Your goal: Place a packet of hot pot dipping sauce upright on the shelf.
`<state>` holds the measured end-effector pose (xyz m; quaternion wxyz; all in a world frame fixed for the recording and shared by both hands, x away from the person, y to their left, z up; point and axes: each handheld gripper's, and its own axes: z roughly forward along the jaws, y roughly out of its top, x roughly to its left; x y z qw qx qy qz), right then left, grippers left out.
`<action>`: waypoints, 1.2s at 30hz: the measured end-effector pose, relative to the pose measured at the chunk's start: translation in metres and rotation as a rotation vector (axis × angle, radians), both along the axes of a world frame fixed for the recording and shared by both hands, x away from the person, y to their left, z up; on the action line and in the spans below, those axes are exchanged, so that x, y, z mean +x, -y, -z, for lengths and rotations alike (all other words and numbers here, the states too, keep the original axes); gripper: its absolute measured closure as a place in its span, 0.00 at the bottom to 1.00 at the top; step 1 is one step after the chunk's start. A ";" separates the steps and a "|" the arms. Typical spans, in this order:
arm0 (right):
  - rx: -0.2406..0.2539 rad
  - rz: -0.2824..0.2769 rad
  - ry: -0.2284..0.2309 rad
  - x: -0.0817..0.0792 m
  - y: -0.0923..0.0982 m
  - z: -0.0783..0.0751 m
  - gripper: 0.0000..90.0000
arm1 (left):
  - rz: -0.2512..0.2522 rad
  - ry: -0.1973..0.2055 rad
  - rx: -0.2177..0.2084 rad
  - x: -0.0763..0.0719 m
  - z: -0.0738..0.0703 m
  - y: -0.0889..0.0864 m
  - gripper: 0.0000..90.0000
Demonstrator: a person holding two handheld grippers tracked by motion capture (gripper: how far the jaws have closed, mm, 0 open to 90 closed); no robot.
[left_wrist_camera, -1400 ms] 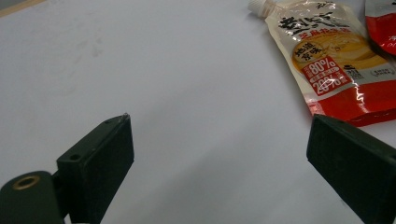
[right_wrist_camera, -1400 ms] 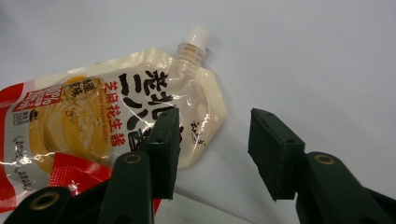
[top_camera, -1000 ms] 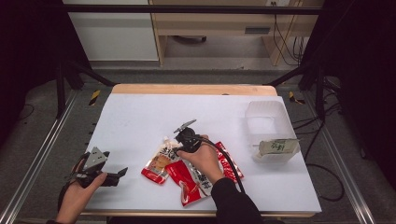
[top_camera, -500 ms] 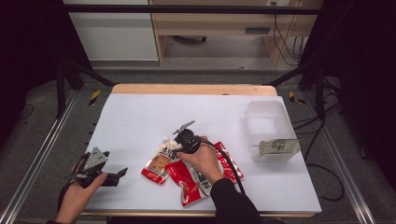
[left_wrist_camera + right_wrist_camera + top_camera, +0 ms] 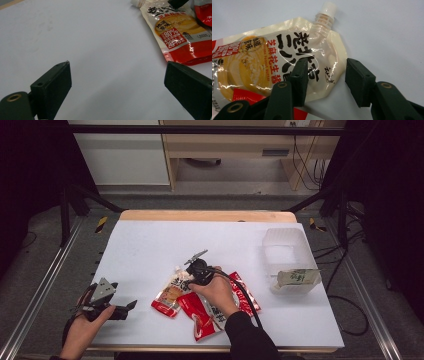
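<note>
Hardly anything has shifted: right gripper (image 5: 324,75), jaws apart, straddles the spouted pouch (image 5: 277,65) near the table's (image 5: 150,245) front edge. Left gripper (image 5: 117,85) rests open at the front-left corner. Next, I judge, the jaws must close on the pouch's edge.

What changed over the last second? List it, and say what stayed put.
Nothing visibly moved. The right gripper stays over the spouted pouch, jaws astride its corner, not yet pressing. The left gripper stays open at the table edge. Red packets and bin unchanged.
</note>
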<state>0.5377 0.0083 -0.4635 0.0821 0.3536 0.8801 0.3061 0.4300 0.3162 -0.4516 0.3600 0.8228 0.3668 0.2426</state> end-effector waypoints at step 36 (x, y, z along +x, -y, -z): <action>-0.003 -0.064 0.101 -0.005 -0.020 -0.026 1.00 | 0.009 0.000 0.003 0.000 0.000 0.002 0.08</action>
